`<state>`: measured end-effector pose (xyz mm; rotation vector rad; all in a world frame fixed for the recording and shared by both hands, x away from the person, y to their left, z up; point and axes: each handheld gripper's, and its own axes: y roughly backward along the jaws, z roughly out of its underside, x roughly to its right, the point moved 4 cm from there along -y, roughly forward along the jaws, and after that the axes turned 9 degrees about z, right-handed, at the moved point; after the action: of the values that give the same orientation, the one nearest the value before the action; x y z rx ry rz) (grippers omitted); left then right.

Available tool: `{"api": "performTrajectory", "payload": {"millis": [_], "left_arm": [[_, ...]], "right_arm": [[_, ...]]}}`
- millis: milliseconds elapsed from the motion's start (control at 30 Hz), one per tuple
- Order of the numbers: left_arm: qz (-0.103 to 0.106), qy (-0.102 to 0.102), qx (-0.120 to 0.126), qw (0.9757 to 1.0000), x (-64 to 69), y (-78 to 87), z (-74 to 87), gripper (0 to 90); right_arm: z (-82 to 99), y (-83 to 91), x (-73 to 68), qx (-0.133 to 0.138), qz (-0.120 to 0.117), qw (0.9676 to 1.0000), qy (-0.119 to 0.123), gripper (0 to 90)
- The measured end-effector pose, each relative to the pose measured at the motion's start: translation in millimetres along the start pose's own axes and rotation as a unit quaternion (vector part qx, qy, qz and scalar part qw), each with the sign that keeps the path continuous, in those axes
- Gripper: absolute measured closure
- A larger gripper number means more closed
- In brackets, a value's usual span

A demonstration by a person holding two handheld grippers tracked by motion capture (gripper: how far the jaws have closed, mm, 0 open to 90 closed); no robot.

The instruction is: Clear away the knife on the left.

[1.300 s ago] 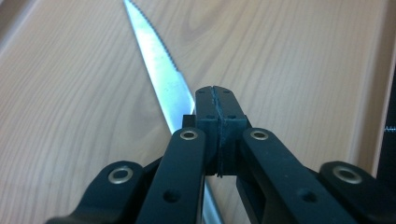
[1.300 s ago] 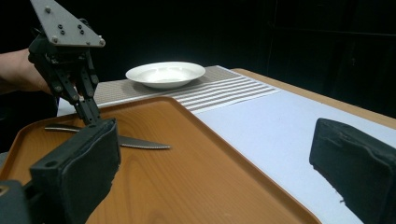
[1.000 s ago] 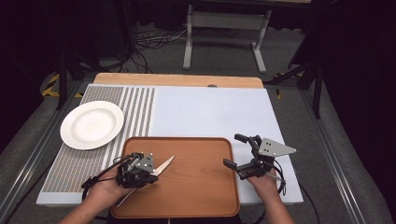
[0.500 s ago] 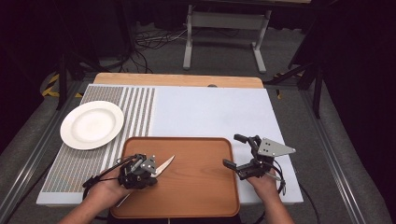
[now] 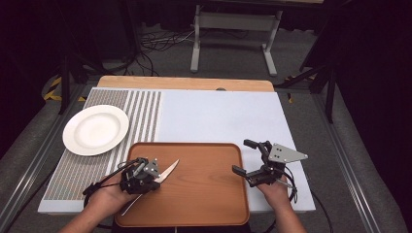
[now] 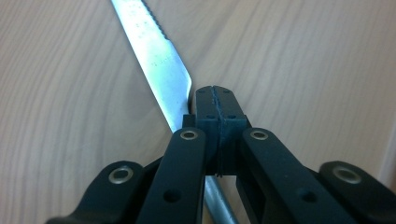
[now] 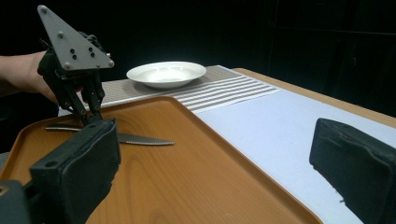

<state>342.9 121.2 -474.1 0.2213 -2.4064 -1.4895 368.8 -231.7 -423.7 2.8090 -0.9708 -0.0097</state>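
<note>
A table knife (image 5: pixel 167 171) lies flat on the wooden tray (image 5: pixel 209 204), blade toward the tray's middle. My left gripper (image 5: pixel 154 178) points down at it, jaws shut together. In the left gripper view the closed tips (image 6: pixel 217 105) sit over the knife (image 6: pixel 159 60) where blade meets handle, and nothing shows between the pads. My right gripper (image 5: pixel 243 156) hovers at the tray's right edge, jaws wide open and empty. The right gripper view has its two pads far apart (image 7: pixel 217 161), with the left gripper (image 7: pixel 91 116) on the knife (image 7: pixel 140 139) farther off.
A white plate (image 5: pixel 95 129) sits on the striped part of the mat at the left, beyond the tray. The pale blue mat (image 5: pixel 218 116) stretches behind the tray. Cables trail from both grippers toward the table's near edge.
</note>
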Motion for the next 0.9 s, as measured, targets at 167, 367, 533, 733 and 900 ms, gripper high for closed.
{"api": "performTrajectory", "payload": {"millis": [167,367,533,733,900], "left_arm": [[-0.005,0.007,-0.001,1.0,-2.6,2.2,3.5,90.0],[-0.01,0.014,-0.002,0.9998,-5.7,5.6,9.4,90.0],[-0.015,0.022,-0.003,0.9996,-8.2,8.2,13.9,90.0],[-0.019,0.034,-0.002,0.9993,-11.4,11.2,19.4,90.0],[-0.021,0.041,-0.002,0.9989,-12.9,13.4,23.5,90.0]], "right_arm": [[0.2,-0.2,0.0,-0.001,0.0,1.0,0.0,2.6],[0.2,-0.2,0.1,-0.001,0.0,1.0,0.0,2.6],[0.3,-0.4,0.0,-0.002,0.0,1.0,0.0,2.6],[0.5,-0.7,-0.1,-0.003,-0.001,1.0,0.0,2.6],[0.8,-1.2,-0.3,-0.004,-0.001,1.0,0.001,2.6]]}}
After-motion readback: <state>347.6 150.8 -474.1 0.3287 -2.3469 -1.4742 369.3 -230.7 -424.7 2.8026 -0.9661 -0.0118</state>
